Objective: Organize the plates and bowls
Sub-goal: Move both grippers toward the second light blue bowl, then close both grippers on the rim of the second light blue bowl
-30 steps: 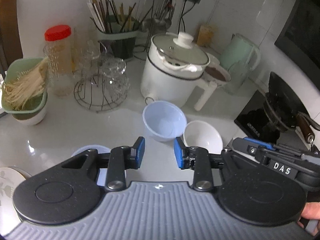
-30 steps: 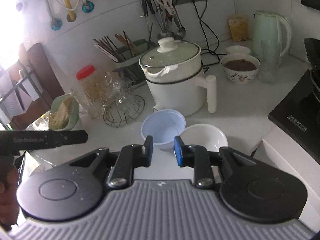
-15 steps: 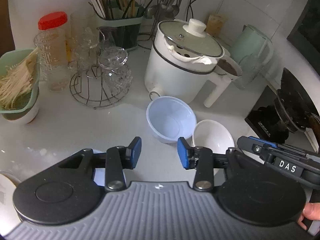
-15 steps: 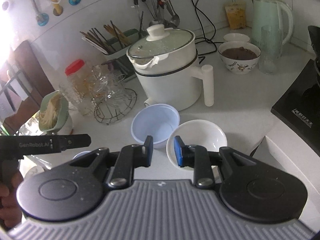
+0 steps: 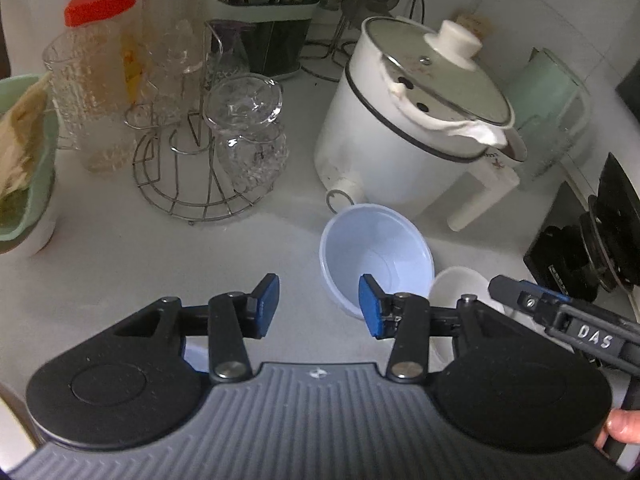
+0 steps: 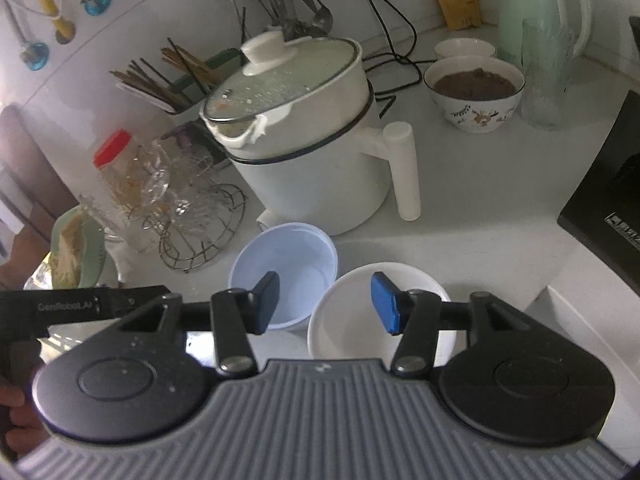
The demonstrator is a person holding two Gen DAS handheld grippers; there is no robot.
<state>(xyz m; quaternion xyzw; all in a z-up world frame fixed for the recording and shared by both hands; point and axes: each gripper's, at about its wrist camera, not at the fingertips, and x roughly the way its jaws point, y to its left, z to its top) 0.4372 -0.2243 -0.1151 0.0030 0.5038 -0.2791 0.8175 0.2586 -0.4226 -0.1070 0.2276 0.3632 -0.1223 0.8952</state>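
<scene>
A light blue bowl (image 5: 376, 248) sits on the white counter in front of the white pot; it also shows in the right wrist view (image 6: 288, 264). A white bowl (image 6: 360, 320) stands just right of it, partly hidden in the left wrist view (image 5: 460, 284). My left gripper (image 5: 318, 304) is open, its right finger over the blue bowl's near rim. My right gripper (image 6: 326, 300) is open and straddles the gap between both bowls, its right finger over the white bowl.
A white electric pot (image 6: 312, 136) stands behind the bowls. A wire rack with glasses (image 5: 208, 148) and a red-lidded jar (image 5: 100, 52) are to the left. A green bowl (image 5: 24, 160) is at far left. A bowl of brown food (image 6: 474, 92), kettle (image 6: 536, 12) and black stove (image 6: 604, 208) are right.
Both grippers have moved forward and down toward the two bowls, and both have opened wider. The bowls have not moved.
</scene>
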